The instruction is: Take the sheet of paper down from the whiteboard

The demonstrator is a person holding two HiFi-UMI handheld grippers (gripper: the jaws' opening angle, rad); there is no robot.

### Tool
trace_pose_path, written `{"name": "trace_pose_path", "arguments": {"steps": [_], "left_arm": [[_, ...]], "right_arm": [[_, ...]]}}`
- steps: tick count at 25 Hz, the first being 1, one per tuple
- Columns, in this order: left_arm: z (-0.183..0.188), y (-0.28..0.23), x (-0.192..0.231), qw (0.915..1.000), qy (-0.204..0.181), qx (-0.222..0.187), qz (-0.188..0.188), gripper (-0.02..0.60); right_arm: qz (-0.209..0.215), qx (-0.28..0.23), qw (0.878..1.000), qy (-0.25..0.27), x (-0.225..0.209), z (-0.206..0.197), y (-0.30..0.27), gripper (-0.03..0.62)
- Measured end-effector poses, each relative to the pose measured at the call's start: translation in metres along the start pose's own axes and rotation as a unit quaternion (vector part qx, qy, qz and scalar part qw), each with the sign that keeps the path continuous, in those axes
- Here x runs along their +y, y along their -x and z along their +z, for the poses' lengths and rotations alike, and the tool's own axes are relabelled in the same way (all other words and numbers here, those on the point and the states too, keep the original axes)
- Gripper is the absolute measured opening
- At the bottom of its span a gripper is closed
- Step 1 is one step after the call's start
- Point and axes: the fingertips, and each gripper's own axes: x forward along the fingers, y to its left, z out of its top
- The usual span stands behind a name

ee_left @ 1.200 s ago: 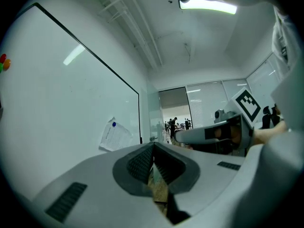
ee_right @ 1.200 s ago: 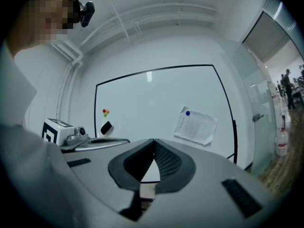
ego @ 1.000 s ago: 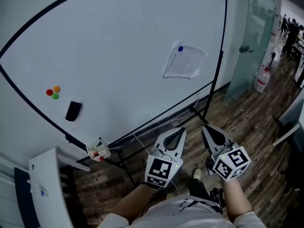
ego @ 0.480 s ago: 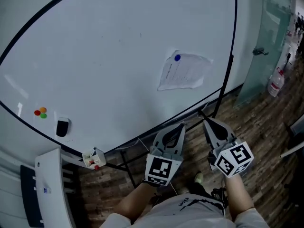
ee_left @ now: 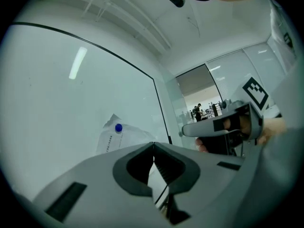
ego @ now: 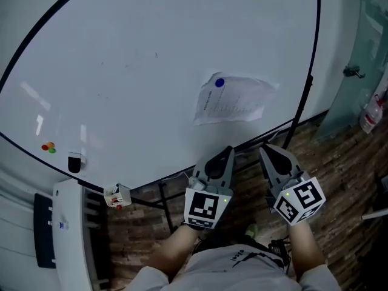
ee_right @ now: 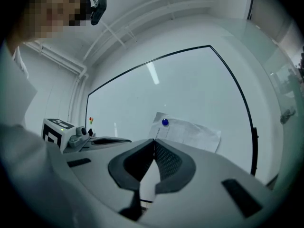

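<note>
A crumpled printed sheet of paper (ego: pixel 233 100) hangs on the whiteboard (ego: pixel 133 65), pinned at its upper left corner by a blue magnet (ego: pixel 219 83). The sheet (ee_left: pixel 114 137) and magnet (ee_left: pixel 118 127) show just beyond the left gripper's tips; the right gripper view shows the sheet (ee_right: pixel 190 133) and magnet (ee_right: pixel 165 122) too. My left gripper (ego: pixel 228 151) is shut and empty, a short way below the sheet. My right gripper (ego: pixel 264 150) is shut and empty beside it, under the sheet's lower right part.
Red, orange and green magnets (ego: pixel 48 147) and a black eraser (ego: pixel 74 162) sit at the board's lower left. A marker holder (ego: pixel 117 195) hangs at the board's bottom edge. A white unit (ego: pixel 73 235) stands at the left, a glass door (ego: pixel 364 53) at the right, wooden floor (ego: pixel 345 180) below.
The view has closed in on the board: the sheet has shifted toward the middle of the picture, and both grippers' tips now sit nearer its lower edge. Both stay shut.
</note>
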Motion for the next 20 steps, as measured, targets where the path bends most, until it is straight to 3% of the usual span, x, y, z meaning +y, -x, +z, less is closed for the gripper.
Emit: {"name": "trace_pose_path", "arguments": {"steps": [5,10,20], "left_arm": [[0.005,-0.028,0.021,0.9991,-0.022,-0.005,0.037,0.014],[0.019,-0.049,0.046,0.9912,-0.102,-0.031,0.078,0.015],[0.020,-0.091,0.089,0.9820,-0.132,-0.059,0.122,0.025]], "right_arm": [[0.010,-0.001,1.000,0.009,-0.018,0.004,-0.016,0.014],[-0.001,-0.008,1.000,0.028,-0.034,0.012,-0.034,0.014],[-0.019,-0.003,0.996,0.088,-0.056,0.023,-0.080,0.015]]}}
